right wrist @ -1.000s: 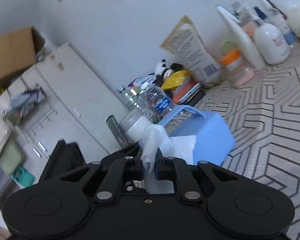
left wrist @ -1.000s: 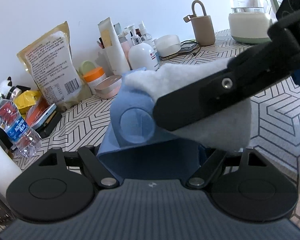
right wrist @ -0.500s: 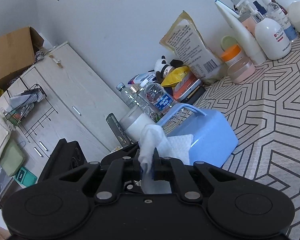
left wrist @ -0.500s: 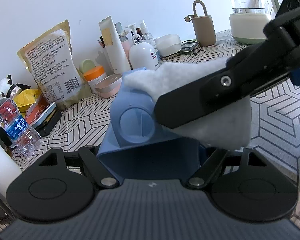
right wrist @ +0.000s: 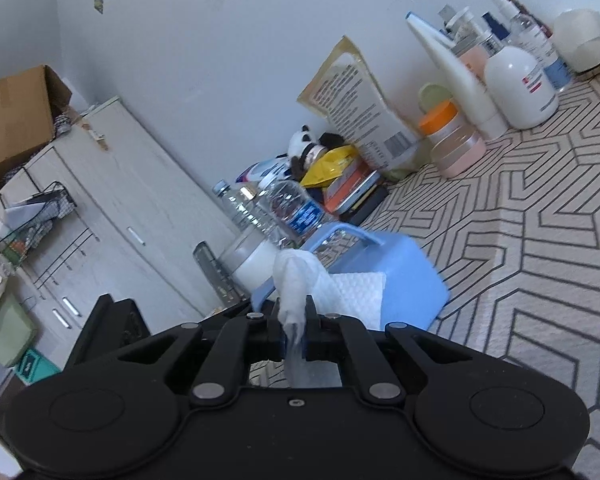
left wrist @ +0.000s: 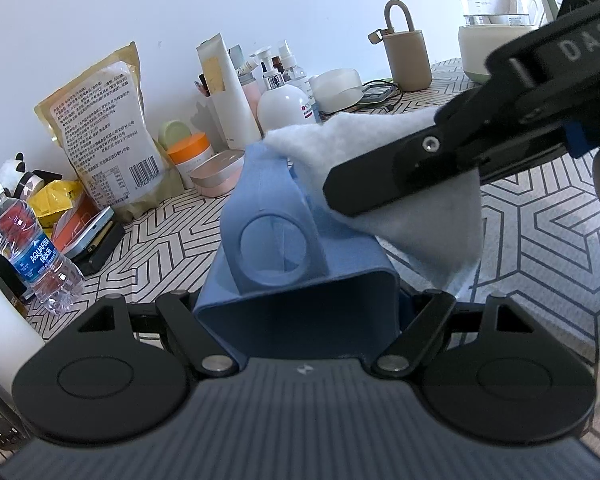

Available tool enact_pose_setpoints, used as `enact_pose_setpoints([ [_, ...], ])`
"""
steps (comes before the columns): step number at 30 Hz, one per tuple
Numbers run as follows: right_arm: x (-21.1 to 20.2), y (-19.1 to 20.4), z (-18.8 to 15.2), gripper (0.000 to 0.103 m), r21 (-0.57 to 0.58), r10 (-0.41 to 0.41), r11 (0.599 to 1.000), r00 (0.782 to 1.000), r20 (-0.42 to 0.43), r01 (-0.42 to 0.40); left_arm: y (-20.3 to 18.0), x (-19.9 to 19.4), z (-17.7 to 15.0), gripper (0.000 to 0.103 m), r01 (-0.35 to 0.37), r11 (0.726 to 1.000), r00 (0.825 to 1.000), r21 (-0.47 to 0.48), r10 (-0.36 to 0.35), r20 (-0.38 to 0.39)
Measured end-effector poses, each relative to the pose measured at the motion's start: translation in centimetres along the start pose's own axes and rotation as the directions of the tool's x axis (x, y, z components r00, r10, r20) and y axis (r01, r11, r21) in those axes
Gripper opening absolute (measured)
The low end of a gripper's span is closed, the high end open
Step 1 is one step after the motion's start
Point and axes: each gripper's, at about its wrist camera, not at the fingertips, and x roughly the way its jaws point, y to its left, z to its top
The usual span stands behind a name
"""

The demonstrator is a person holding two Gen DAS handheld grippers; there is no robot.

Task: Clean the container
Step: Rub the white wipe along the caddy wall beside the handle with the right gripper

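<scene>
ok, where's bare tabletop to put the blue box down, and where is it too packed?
Bare patterned tabletop lies to the right of the blue box, out to the near edge. In the left wrist view it also runs between the box and the kettle. The wall side is packed: pouch, jars, lotion bottles. The left end is crowded too: water bottle, books.

Soft, even daylight fills both views, brightest at the far right by the glass kettle (left wrist: 496, 20). Shadows on the patterned surface (left wrist: 540, 232) are faint. Fisheye bending curves the wall (right wrist: 220, 60) and darkens the corners. The right wrist view is slightly blurred; the left is sharp.
</scene>
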Motion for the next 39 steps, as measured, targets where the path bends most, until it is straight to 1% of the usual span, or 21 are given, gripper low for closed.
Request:
enact_pose_setpoints([
  [5, -0.5, -0.9, 0.2, 0.004, 0.039, -0.044, 0.998, 0.999, 0.028, 0.043, 0.3, 0.4, 0.1, 0.08, -0.001, 1.0, 1.0, 0.0, 0.001, -0.002],
  [7, -0.6, -1.1, 0.2, 0.005, 0.044, -0.079, 0.996, 0.996, 0.034, 0.078, 0.4, 0.5, 0.2, 0.08, -0.007, 1.0, 1.0, 0.001, 0.007, -0.001],
  [8, -0.6, -1.1, 0.2, 0.007, 0.04, -0.109, 0.993, 0.994, 0.03, 0.108, 0.4, 0.5, 0.2, 0.08, -0.008, 1.0, 1.0, 0.001, 0.008, -0.001],
  [9, -0.5, -1.1, 0.2, 0.017, 0.036, -0.136, 0.99, 0.99, 0.03, 0.135, 0.4, 0.6, 0.2, 0.08, -0.008, 1.0, 1.0, 0.0, 0.008, -0.001],
  [10, -0.6, -1.1, 0.1, 0.017, 0.03, -0.153, 0.988, 0.988, 0.031, 0.152, 0.4, 0.6, 0.2, 0.08, -0.007, 1.0, 1.0, 0.0, 0.007, -0.001],
  [17, -0.2, 0.2, -0.1, 0.017, -0.04, -0.123, 0.991, 0.992, 0.028, 0.124, 0.3, 0.5, 0.0, 0.079, -0.011, 1.0, 1.0, -0.011, 0.011, -0.003],
  [20, -0.3, 0.6, -0.2, 0.017, -0.06, -0.095, 0.994, 0.995, 0.028, 0.096, 0.5, 0.6, 0.2, 0.079, -0.009, 1.0, 1.0, -0.001, 0.009, 0.002],
  [23, -0.2, 1.3, -0.3, 0.017, -0.081, -0.014, 0.997, 1.0, 0.011, 0.015, 0.4, 0.6, 0.2, 0.079, -0.007, 1.0, 1.0, 0.01, 0.007, 0.006],
  [24, -0.1, 1.5, -0.3, 0.017, -0.09, -0.01, 0.996, 1.0, 0.007, 0.01, 0.5, 0.6, 0.2, 0.079, -0.004, 1.0, 1.0, 0.006, 0.004, 0.005],
  [26, 0.1, 1.5, -0.3, 0.015, -0.096, -0.013, 0.995, 1.0, 0.004, 0.013, 0.8, 0.7, 0.3, 0.079, -0.002, 1.0, 1.0, 0.004, 0.002, 0.005],
  [28, 0.0, 1.2, -0.2, 0.005, -0.077, -0.019, 0.997, 1.0, 0.005, 0.019, 1.5, 1.0, 0.5, 0.079, 0.0, 1.0, 1.0, 0.002, 0.0, 0.002],
  [32, -0.1, 0.9, 0.0, 0.005, -0.067, -0.048, 0.997, 0.999, 0.016, 0.049, 2.0, 1.1, 0.4, 0.079, -0.001, 1.0, 1.0, 0.003, 0.001, 0.002],
  [39, 0.1, 0.6, 0.4, 0.005, -0.068, -0.094, 0.993, 0.995, 0.032, 0.096, 1.6, 1.1, 0.3, 0.079, -0.001, 1.0, 1.0, 0.003, 0.001, 0.004],
])
